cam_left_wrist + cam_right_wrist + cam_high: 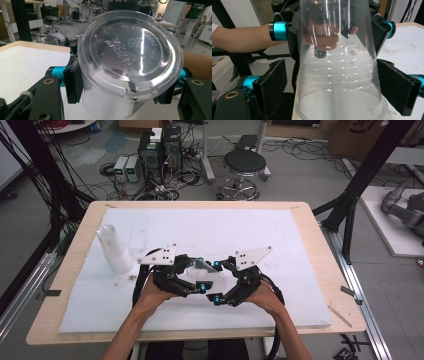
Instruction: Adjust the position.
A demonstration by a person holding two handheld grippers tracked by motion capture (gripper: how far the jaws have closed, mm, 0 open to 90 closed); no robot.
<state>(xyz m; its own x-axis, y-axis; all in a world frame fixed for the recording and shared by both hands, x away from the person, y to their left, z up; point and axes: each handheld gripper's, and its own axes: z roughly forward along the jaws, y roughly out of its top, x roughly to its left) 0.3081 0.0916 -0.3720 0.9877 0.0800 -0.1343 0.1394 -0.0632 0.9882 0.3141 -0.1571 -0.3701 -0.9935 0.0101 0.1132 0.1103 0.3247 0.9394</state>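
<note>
A clear plastic cup (204, 271) hangs above the middle of the table between both grippers. My left gripper (199, 274) is shut on its narrow base end. In the left gripper view the embossed round base of the cup (127, 47) faces the camera, and the black pads (73, 82) press against its sides. My right gripper (216, 281) stands open around the wide rim end. In the right gripper view its pads (272, 85) flank the cup (337, 70) with small gaps. Beyond them the left gripper (337, 35) clamps the far end.
A stack of clear cups (114, 249) stands tilted on the left part of the white board (280, 235) that covers the wooden table (320, 250). Beyond the table's far edge are a stool (244, 165), computer boxes and cables on the floor.
</note>
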